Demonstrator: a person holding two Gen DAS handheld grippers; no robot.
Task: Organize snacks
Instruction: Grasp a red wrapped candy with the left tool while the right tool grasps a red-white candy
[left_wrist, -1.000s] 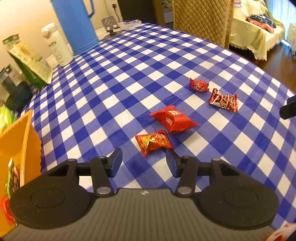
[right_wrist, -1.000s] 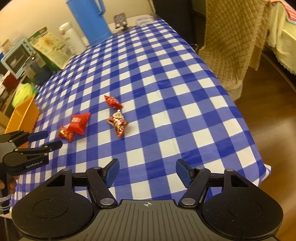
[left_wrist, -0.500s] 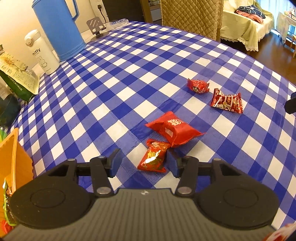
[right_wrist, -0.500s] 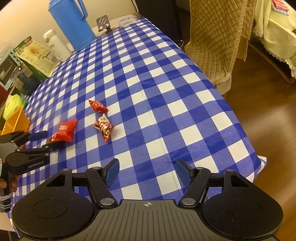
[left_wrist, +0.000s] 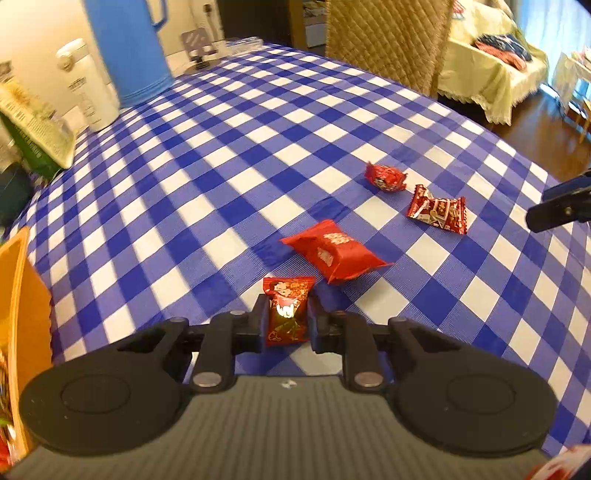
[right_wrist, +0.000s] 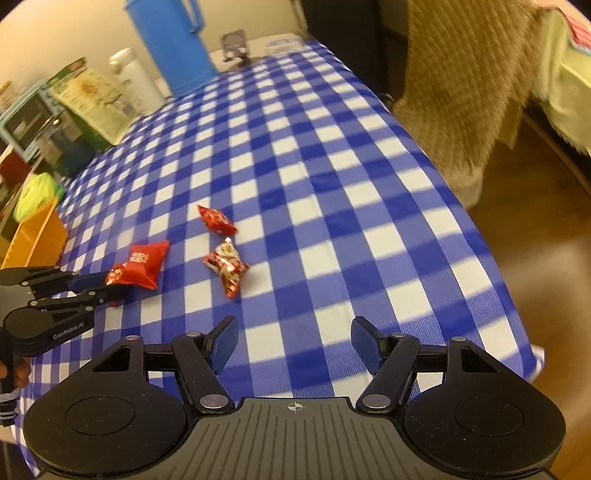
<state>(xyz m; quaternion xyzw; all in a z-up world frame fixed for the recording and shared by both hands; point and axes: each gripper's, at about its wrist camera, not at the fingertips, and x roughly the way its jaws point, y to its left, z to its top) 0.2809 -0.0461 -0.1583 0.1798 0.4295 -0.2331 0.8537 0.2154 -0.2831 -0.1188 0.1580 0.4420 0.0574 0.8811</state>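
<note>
Left gripper (left_wrist: 286, 321): I've clamped it on the small red snack packet (left_wrist: 287, 310) (foil glinting).
Right gripper (right_wrist: 293, 343): my jaws gape wide, holding nothing, above the checked tablecloth (right_wrist: 332, 177).

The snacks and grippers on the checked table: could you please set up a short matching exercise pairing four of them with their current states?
Things:
1. small red snack packet
2. large red pillow pack
3. right gripper
4. orange bin

States:
a. open, holding nothing
b. lying loose on the tablecloth
c. pinched between the left gripper fingers
d. standing at the table's left edge

Pairs: 1-c, 2-b, 3-a, 4-d
</note>
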